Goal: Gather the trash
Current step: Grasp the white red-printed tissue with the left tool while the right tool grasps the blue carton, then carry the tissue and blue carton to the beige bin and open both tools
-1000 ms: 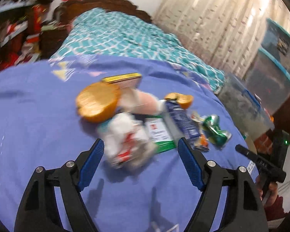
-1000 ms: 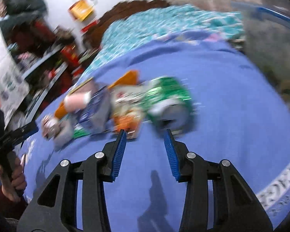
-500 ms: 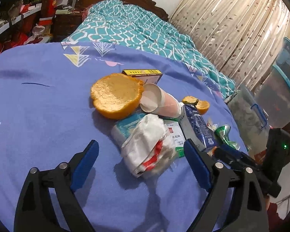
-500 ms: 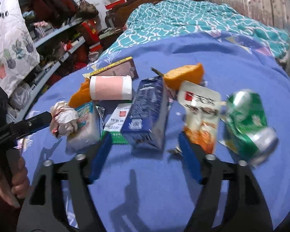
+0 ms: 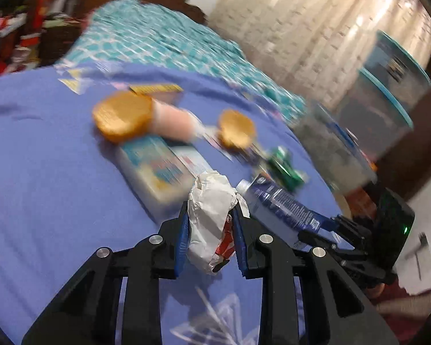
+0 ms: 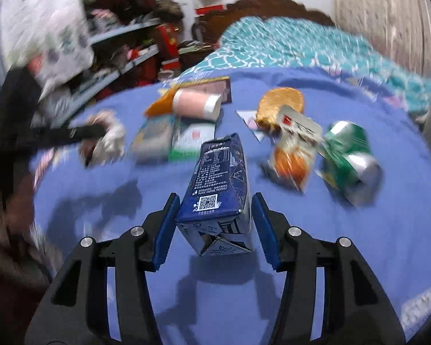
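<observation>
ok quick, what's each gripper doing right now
left gripper: shut on the crumpled white wrapper.
right gripper: shut on the blue carton.

Counted 2 orange peel halves (image 5: pixel 123 120), 1 blue carton (image 6: pixel 221 178), 1 crushed green can (image 6: pixel 349 161), 1 crumpled wrapper (image 5: pixel 211 215), 1 pink cup (image 6: pixel 196 104), 2 storage bins (image 5: pixel 388 92).

You are in a lived-in bedroom. You face a bed (image 6: pixel 359 230) spread with a blue sheet, and a teal patterned quilt (image 6: pixel 296 46) lies at its far end against a carved dark wooden headboard (image 6: pixel 270 3). Cluttered shelves (image 6: pixel 123 54) line the left wall. Beige curtains (image 5: pixel 316 28) hang on the right, with stacked clear storage bins (image 5: pixel 388 86) beside them.
</observation>
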The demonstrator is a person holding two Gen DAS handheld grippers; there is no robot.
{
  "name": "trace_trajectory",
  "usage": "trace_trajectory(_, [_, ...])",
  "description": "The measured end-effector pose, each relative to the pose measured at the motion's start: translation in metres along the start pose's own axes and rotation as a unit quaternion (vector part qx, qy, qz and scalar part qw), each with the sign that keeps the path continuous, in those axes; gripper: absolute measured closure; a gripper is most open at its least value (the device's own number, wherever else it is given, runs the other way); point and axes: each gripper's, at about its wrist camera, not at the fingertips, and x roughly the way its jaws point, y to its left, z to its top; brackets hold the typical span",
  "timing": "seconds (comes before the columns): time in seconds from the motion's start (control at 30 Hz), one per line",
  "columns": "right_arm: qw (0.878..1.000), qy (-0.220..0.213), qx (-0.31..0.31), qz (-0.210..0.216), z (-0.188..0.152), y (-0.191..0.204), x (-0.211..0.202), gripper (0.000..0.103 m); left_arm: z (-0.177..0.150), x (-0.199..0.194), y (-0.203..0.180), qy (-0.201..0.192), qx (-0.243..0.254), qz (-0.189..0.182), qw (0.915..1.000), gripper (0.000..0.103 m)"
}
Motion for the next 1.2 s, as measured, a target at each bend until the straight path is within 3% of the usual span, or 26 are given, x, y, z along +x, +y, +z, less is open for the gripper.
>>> trace_trajectory(0.07, [1.0,0.018,0.001,-0.006,-0.017,-0.002,-0.005,0.05,-0.013,0.007,-0.014,0.016,0.013,-0.025,0.9995,0.077])
trace_trajectory(0.13, [0.999,0.026,0.009,-0.024,-0.032,-0.004,-0.006,0.049,-0.02,0.019,-0.026,0.028,0.024,-0.024,0.999,0.075])
trace_trajectory(0.2, [0.999,0.023,0.013,-0.042,-0.037,-0.005,-0.007,0.038,-0.024,0.032,-0.033,0.041,0.029,-0.011,0.9987,0.071])
trace_trajectory(0.3, [0.999,0.007,0.015,-0.047,-0.036,-0.006,-0.007,0.022,-0.032,0.044,-0.04,0.045,0.028,0.039,0.9978,0.031])
trace_trajectory(0.4, [0.999,-0.002,0.006,-0.05,-0.034,-0.003,-0.001,0.015,-0.035,0.05,-0.04,0.056,0.021,0.048,0.9971,0.03])
trace_trajectory(0.53, [0.998,0.008,0.011,-0.057,-0.034,-0.002,0.011,0.015,-0.043,0.053,-0.043,0.064,0.029,0.074,0.9948,0.023])
trace_trajectory(0.6, [0.998,0.009,0.025,-0.05,-0.032,-0.008,0.016,0.02,-0.047,0.057,-0.047,0.071,0.037,0.085,0.9932,0.023])
trace_trajectory(0.63, [0.999,0.011,0.033,-0.034,-0.032,-0.011,0.016,0.048,-0.049,0.06,-0.048,0.073,0.041,0.09,0.9924,0.031])
trace_trajectory(0.67, [0.998,0.011,0.05,-0.021,-0.033,-0.016,0.014,0.052,-0.051,0.066,-0.051,0.08,0.051,0.092,0.9912,0.043])
trace_trajectory(0.73, [0.998,-0.011,0.068,-0.016,-0.037,-0.024,0.003,0.053,-0.049,0.074,-0.056,0.089,0.061,0.092,0.9898,0.054])
trace_trajectory(0.83, [0.994,-0.059,0.081,-0.031,-0.048,-0.039,-0.025,0.053,-0.038,0.082,-0.068,0.1,0.064,0.066,0.9908,0.056])
trace_trajectory(0.93, [0.988,-0.092,0.103,-0.074,-0.064,-0.061,-0.049,0.053,-0.023,0.103,-0.101,0.113,0.086,0.027,0.9895,0.056])
trace_trajectory(1.03, [0.973,-0.111,0.152,-0.134,-0.082,-0.099,-0.072,0.053,-0.012,0.135,-0.153,0.131,0.135,-0.013,0.9821,0.056])
trace_trajectory(1.17, [0.945,-0.124,0.229,-0.196,-0.104,-0.159,-0.105,0.053,0.004,0.188,-0.227,0.164,0.188,-0.068,0.966,0.056])
trace_trajectory(1.2, [0.933,-0.126,0.257,-0.218,-0.111,-0.182,-0.117,0.053,0.008,0.206,-0.25,0.174,0.202,-0.083,0.9601,0.056])
